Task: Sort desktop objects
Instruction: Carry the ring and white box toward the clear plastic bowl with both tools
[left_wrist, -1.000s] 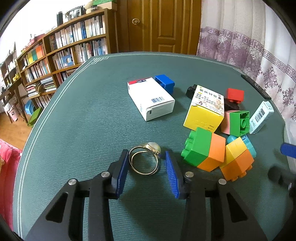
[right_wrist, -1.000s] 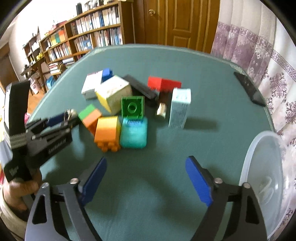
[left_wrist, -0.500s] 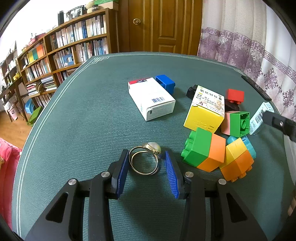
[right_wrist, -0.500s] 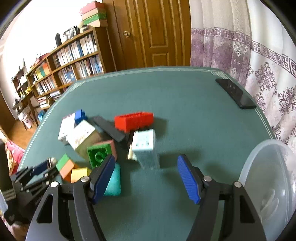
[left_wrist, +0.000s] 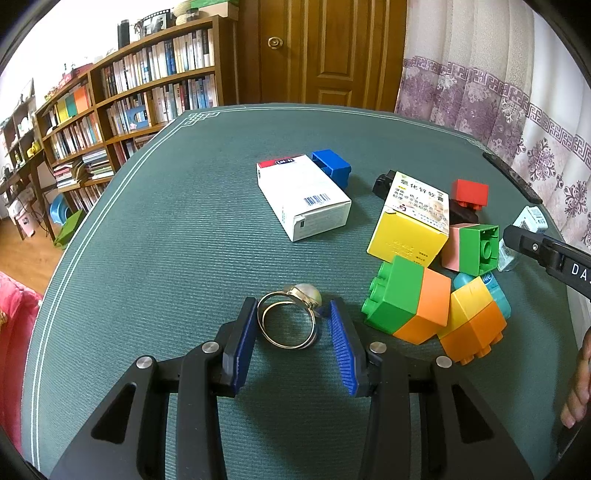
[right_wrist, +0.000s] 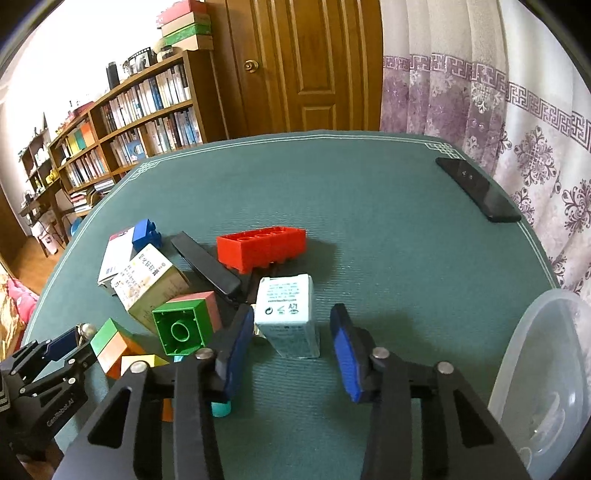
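A pair of gold rings with a pearl (left_wrist: 288, 321) sits between the blue pads of my left gripper (left_wrist: 291, 306), which is shut on it just above the green table (left_wrist: 184, 240). The rings face the camera, tilted up. In the right wrist view that gripper (right_wrist: 55, 350) shows at the lower left with the pearl at its tips. A small pale blue box (right_wrist: 288, 314) stands upright between the pads of my right gripper (right_wrist: 291, 314), whose jaws are closing. The left pad is at the box's side and a gap shows on the right. The box (left_wrist: 532, 218) also peeks out behind the right gripper's finger.
Building blocks crowd the middle: green-orange (left_wrist: 406, 299), yellow-orange (left_wrist: 472, 325), green-pink (right_wrist: 184, 325), red (right_wrist: 262, 247), blue (left_wrist: 330, 168). A white carton (left_wrist: 303, 195), a yellow carton (left_wrist: 410, 225) and a black bar (right_wrist: 207, 266) lie among them. A clear plastic bowl (right_wrist: 546, 369) sits right, a black phone (right_wrist: 476, 192) far right.
The right gripper swung over to the pale blue box, came in around it and narrowed its jaws. The left gripper stayed put with the rings.
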